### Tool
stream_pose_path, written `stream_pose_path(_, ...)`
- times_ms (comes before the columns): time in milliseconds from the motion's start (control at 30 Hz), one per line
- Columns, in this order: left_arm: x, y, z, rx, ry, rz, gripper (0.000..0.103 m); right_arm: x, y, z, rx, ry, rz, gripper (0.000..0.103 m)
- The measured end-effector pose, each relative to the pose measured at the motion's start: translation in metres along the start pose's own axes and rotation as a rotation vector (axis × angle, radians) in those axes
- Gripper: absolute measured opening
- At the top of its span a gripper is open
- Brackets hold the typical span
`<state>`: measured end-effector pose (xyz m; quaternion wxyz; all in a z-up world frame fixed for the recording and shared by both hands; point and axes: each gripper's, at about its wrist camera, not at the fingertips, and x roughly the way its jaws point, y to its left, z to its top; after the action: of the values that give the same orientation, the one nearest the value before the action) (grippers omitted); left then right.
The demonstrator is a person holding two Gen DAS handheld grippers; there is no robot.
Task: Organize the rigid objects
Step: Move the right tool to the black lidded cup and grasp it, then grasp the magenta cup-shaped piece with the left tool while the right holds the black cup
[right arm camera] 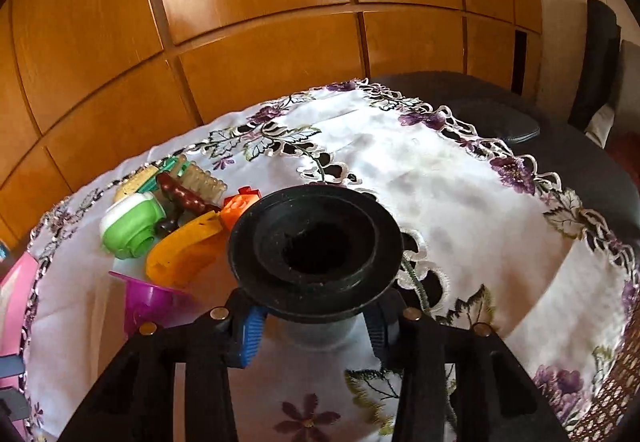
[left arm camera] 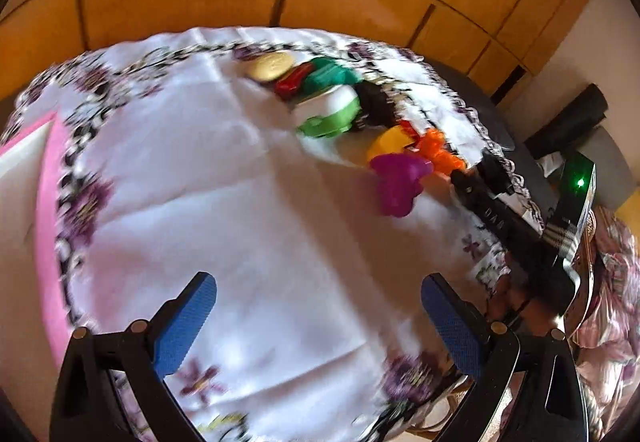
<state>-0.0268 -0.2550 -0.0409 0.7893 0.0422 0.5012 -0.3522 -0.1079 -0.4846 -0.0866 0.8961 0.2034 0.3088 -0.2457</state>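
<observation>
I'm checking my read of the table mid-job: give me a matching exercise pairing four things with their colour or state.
Things:
1. left gripper
2. right gripper
3. funnel
4. round container

Colour or state:
A. purple
B. open, nothing between its pads
C. green and white
D. closed on the black flanged piece

Pairs: 1-B, 2-D, 3-A, 4-C

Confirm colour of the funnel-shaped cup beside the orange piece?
Purple plastic funnel-shaped cup; left wrist view shows it best.
</observation>
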Motion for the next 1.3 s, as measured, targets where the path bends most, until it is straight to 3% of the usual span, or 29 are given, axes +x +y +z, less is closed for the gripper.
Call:
stream_pose_path(200,0.033,-0.035,0.028,0.081,-0.007,-0.028,0.103,-0.001,-0.003,-0.001,0.022,-0.02,-0.002,0.043)
stream_pose_path(567,0.072,-0.042,0.056,0.034,-0.073,-0.071,0.101,0.003,-0.01,-0.002,0.061,-0.009,-0.016,0.042)
stream_pose_path(633,0.075,-0.044,0.057,0.054,-0.081,-0.049,0.097,0.004,-0.01,-0.002,0.06,-0.008,-0.018,0.042)
stream_pose_path(700,0.081,-0.046,0.058,0.067,-0.065,-0.032,0.072,0.004,-0.009,-0.002,0.057,-0.008,-0.021,0.042)
stream_pose_path(767,0.09,-0.044,0.058,0.057,-0.025,-0.028,0.062,0.004,-0.009,-0.002,0.056,-0.006,-0.022,0.043)
stream_pose_path(833,0.09,-0.045,0.056,0.071,-0.044,-0.013,0.058,0.005,-0.009,-0.002,0.055,-0.007,-0.023,0.043)
stream_pose_path(933,0.09,-0.046,0.052,0.113,-0.042,0.001,0.034,0.005,-0.009,-0.002,0.055,-0.006,-0.025,0.043)
stream_pose_path(1300,0.065,-0.015,0.037,0.01,-0.052,-0.05,0.033,0.006,-0.007,-0.003,0.04,-0.005,-0.041,0.043)
